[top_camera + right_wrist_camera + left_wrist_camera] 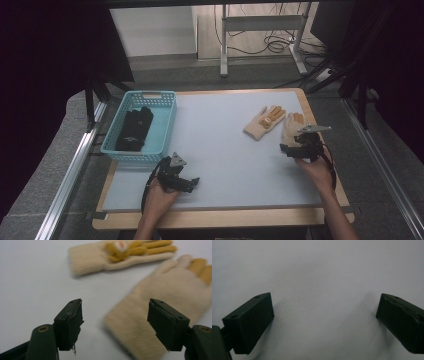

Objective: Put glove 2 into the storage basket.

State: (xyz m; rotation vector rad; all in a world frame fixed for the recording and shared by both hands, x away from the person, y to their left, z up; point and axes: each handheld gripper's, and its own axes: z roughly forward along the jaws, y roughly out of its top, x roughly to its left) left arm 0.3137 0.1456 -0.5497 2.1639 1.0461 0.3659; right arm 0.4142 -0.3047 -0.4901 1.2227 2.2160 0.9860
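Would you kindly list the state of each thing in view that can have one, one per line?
Left tool: open, nothing between its jaws, over the bare mat.
Right tool: open, nearer cream glove's cuff beyond its jaws, not gripped.
Nearer cream glove: flat on the mat, unheld.
Farther cream glove: flat on the mat, bear figure up.
Basket: upright, holding black gloves.
Black gloves: lying inside the basket.

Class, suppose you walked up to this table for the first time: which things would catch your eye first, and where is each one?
Most striking are the two cream gloves with orange-yellow fingers on the right of the pale table: the farther glove bears a small bear figure, and the nearer glove lies just ahead of the open right gripper. On the table's left stands a turquoise basket holding black gloves, and the left gripper is open over bare table near it.
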